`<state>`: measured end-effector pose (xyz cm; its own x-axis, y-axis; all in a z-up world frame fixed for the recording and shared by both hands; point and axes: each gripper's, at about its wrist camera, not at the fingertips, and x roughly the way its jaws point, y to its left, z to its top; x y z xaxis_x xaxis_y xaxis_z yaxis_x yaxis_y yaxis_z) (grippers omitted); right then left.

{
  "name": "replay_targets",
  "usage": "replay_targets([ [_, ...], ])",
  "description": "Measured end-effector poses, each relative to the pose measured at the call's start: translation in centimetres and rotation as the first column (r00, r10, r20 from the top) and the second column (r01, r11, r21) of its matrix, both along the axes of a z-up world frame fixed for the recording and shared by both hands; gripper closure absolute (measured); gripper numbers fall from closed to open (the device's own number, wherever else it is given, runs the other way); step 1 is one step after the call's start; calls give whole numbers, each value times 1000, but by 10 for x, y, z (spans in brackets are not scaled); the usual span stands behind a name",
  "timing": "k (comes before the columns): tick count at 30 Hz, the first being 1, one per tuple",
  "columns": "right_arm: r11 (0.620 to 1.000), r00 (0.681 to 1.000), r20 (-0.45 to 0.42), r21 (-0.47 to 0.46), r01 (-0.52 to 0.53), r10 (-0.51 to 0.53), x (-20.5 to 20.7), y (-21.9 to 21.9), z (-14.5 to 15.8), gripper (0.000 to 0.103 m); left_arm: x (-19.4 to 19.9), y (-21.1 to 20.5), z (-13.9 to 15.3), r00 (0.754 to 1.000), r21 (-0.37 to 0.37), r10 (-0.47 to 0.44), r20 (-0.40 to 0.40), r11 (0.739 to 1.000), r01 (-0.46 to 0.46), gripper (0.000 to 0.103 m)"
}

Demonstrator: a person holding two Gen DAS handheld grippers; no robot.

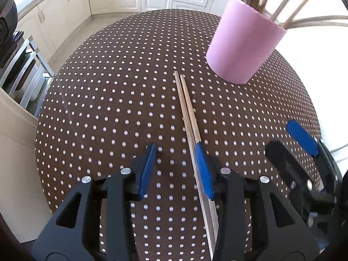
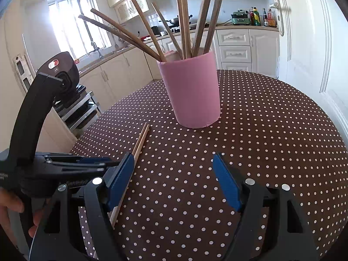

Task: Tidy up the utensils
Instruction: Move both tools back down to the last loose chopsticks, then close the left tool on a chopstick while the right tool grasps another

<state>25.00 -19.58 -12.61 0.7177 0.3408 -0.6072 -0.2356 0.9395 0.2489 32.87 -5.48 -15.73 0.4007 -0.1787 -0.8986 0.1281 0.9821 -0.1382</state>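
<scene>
Left gripper (image 1: 177,169) gapes, chopsticks (image 1: 187,111) lying against its right finger.

Each gripper (image 1: 176,169) (image 2: 174,180) is matte black — blue fingertip pads (image 1: 148,169), round silver screw heads.

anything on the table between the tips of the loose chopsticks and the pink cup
Nothing: only bare dotted tablecloth separates the loose chopsticks from the pink cup, a gap both wrist views show.
</scene>
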Motion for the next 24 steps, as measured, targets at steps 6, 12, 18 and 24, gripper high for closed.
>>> replay_targets([
  [6,1000,1000,-19,-4,-5,5,1,-1,0,31,13,-3,4,1000,10,-26,-17,1000,26,63],
  [12,1000,999,-34,1,-1,1,3,-1,-3,31,21,-9,-3,999,39,-29,-34,999,31,59],
  [18,1000,998,-69,-4,4,-5,10,1,-3,31,36,-19,-6,1000,98,-23,-1,995,23,72],
  [24,999,989,-139,-17,-47,44,29,22,-5,31,34,13,-9,1000,32,-24,-4,999,24,92],
])
